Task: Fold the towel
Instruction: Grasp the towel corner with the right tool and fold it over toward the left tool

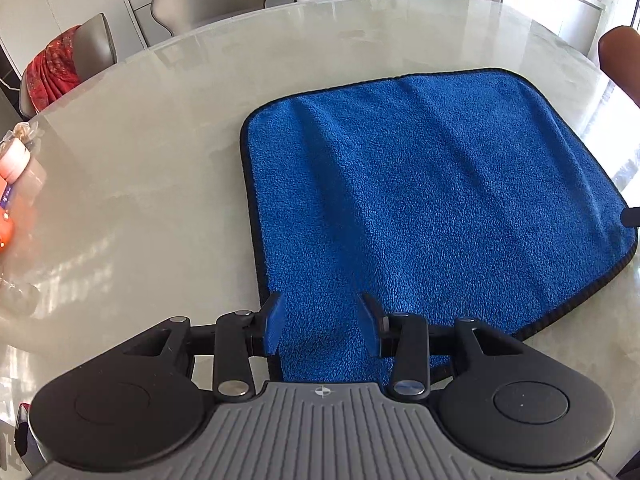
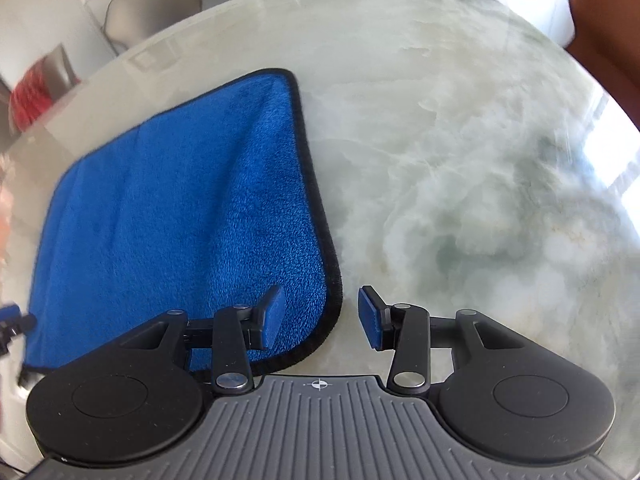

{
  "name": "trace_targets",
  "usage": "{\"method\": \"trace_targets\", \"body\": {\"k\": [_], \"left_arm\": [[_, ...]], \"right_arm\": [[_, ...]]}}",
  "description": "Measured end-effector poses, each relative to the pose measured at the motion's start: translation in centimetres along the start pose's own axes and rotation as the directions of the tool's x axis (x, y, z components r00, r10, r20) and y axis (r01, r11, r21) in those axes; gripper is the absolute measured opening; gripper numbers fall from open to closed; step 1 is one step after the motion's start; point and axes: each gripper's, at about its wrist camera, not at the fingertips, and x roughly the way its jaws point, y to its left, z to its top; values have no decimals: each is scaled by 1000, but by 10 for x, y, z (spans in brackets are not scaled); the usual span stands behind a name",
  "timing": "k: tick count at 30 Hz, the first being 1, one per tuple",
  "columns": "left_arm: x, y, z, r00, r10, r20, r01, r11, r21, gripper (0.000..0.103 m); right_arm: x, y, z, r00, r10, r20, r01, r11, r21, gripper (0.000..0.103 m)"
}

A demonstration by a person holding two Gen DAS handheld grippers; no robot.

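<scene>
Left wrist view: a blue terry towel [image 1: 420, 200] with black stitched edging is spread flat on the pale glossy marble table [image 1: 140, 180], and the left hand-held gripper [image 1: 322, 326] is held released over its near left corner, nothing clamped. Right wrist view: the right hand-held gripper [image 2: 322, 316] is likewise parted, straddling the towel's near right edge, one pad over cloth and one over bare table.

Towel [image 1: 420, 208]: one, royal-blue plush microfibre, edged all round in narrow black binding; corners rounded. State: unfolded, spread flat in a single layer, with a few shallow ripples running from the 11 o'clock corner toward 5 o'clock in the left wrist view. Position: lies from centre to 3 o'clock there; from centre to 9 o'clock in the right wrist view
</scene>
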Motion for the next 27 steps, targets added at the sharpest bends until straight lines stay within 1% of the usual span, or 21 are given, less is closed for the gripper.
{"method": "trace_targets", "body": {"k": [2, 3, 4, 5, 7, 11, 13, 14, 15, 17, 18, 21, 24, 27], "left_arm": [[1, 0, -2, 1000, -1, -5, 1, 1000, -1, 42], [1, 0, -2, 1000, -1, -8, 1, 1000, -1, 43], [1, 0, -3, 1000, -1, -12, 1, 1000, -2, 43], [2, 0, -3, 1000, -2, -14, 2, 1000, -2, 43], [1, 1, -4, 1000, -4, -14, 4, 1000, -3, 43], [1, 2, -6, 1000, -8, -10, 8, 1000, -3, 45], [0, 2, -6, 1000, -11, -6, 11, 1000, -1, 51], [-1, 2, -7, 1000, -11, -4, 11, 1000, 0, 52], [-1, 3, -7, 1000, -12, -4, 12, 1000, -1, 52], [0, 4, -8, 1000, -14, -4, 14, 1000, -2, 52], [-1, 5, -9, 1000, -16, -3, 16, 1000, -6, 52], [-4, 8, -11, 1000, -16, -1, 16, 1000, -14, 52], [-5, 13, -15, 1000, -13, 2, 13, 1000, -27, 51], [-7, 21, -20, 1000, -7, -1, 7, 999, -49, 51]], "right_arm": [[0, 6, -2, 1000, 10, 11, -10, 1000, -23, 38], [0, 6, -3, 1000, 15, 22, -15, 1000, -21, 21], [0, 5, -3, 999, 30, 23, -30, 999, -14, 8], [1, 1, -3, 998, 67, 24, -67, 998, 21, 8], [0, -4, -4, 995, 89, 35, -91, 993, 70, 8], [-9, -8, -6, 989, 126, 75, -133, 987, 92, 8], [-15, -7, -5, 983, 160, 95, -169, 981, 96, 8], [-19, -6, -4, 977, 182, 108, -193, 977, 94, 8], [-25, -3, -1, 970, 210, 121, -220, 972, 82, 8], [-29, 12, 6, 962, 243, 122, -248, 968, 25, 8], [-29, 19, 9, 954, 272, 124, -274, 962, -3, 8], [-27, 42, 15, 930, 356, 96, -351, 934, -65, 8], [-27, 65, 19, 903, 425, 66, -413, 900, -141, 8], [-26, 94, 25, 870, 493, 16, -476, 848, -232, 8]]}}
